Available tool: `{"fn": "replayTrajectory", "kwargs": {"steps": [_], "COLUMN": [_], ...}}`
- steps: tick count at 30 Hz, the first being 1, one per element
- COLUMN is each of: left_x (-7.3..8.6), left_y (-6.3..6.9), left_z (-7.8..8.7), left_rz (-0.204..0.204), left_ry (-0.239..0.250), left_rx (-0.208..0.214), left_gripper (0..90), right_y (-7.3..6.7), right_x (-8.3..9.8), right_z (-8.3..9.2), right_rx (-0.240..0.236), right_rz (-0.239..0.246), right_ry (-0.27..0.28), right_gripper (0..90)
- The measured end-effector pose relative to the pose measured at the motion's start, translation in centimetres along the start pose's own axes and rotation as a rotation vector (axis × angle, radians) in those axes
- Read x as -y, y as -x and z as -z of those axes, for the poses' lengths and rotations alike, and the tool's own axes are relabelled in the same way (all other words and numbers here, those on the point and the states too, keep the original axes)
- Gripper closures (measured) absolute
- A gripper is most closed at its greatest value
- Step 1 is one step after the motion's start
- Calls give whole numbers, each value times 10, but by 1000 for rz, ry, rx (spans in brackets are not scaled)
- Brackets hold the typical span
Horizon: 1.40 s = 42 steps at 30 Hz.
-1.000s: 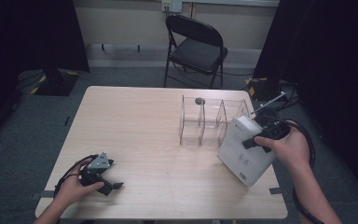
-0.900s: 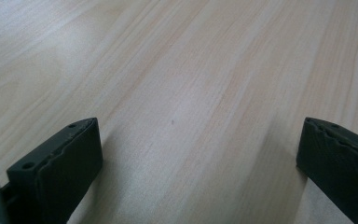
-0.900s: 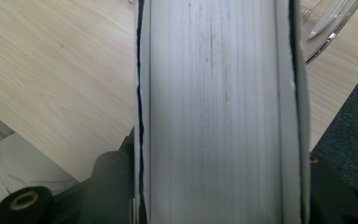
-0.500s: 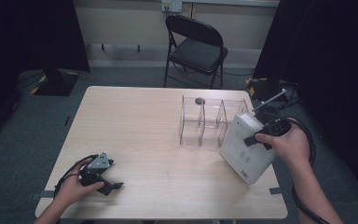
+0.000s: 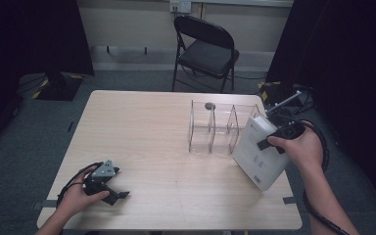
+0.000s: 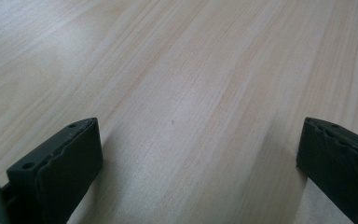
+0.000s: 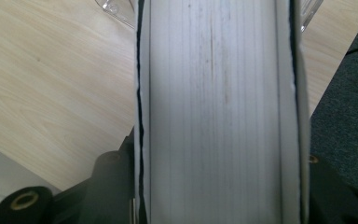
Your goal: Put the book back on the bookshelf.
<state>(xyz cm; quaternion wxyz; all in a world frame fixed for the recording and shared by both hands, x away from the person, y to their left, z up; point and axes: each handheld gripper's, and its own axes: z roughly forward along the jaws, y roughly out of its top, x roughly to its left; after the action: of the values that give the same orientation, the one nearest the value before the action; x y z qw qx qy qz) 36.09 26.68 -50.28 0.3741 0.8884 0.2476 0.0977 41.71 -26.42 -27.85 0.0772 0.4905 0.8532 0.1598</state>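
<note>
Right gripper sits at the right-centre of the high view, clamped across the thickness of a white book. In the right gripper view the book's page edge runs top to bottom through the middle of the frame, a black jaw tight against each cover, no gap either side. So: holding the book.

The book is tilted in the high view, its top corner up near the right end of the clear divider rack, its lower corner down toward the table's right edge. It looks to overlap the rack's rightmost slot, but can't tell whether it touches the rack or whether its bottom corner rests on the wood. The right hand wraps the gripper body from the right; the cable loops down past the forearm.

The rack stands upright, right of centre on the table, with several see-through partitions. A small dark round thing is at its far top edge; too small to identify.

Left gripper is in the lower left of the high view, lying low on the table under the left hand, well apart from the rack and book. In the left gripper view its jaws stand wide, one at each bottom corner, with bare wood between them. Holding nothing.

A black folding chair stands beyond the table's far edge, top centre.
</note>
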Motion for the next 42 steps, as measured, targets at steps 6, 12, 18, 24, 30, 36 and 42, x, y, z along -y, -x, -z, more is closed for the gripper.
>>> {"fn": "replayTrajectory", "kwargs": {"steps": [6, 12, 18, 24, 30, 36, 42], "left_x": [0, 0, 0, 0, 0, 0, 0], "left_y": [0, 0, 0, 0, 0, 0, 0], "left_z": [0, 0, 0, 0, 0, 0, 0], "left_rz": [0, 0, 0, 0, 0, 0, 0], "left_ry": [-1, 0, 0, 0, 0, 0, 0], "left_rx": [-5, 0, 0, 0, 0, 0, 0], "left_gripper": [0, 0, 0, 0, 0, 0, 0], "right_y": [2, 3, 6, 7, 9, 11, 12], "right_x": [-5, -8, -11, -14, -18, -22, -24], "right_z": [-1, -2, -2, -3, -4, -6, -8], "right_rx": [14, 31, 38, 49, 58, 68, 84], "right_rz": [-20, -35, -55, -69, -87, -99, -121], "right_ry": [-18, -33, -40, -47, -50, -54, -48], "right_gripper": [525, 525, 525, 525, 524, 524, 524]}}
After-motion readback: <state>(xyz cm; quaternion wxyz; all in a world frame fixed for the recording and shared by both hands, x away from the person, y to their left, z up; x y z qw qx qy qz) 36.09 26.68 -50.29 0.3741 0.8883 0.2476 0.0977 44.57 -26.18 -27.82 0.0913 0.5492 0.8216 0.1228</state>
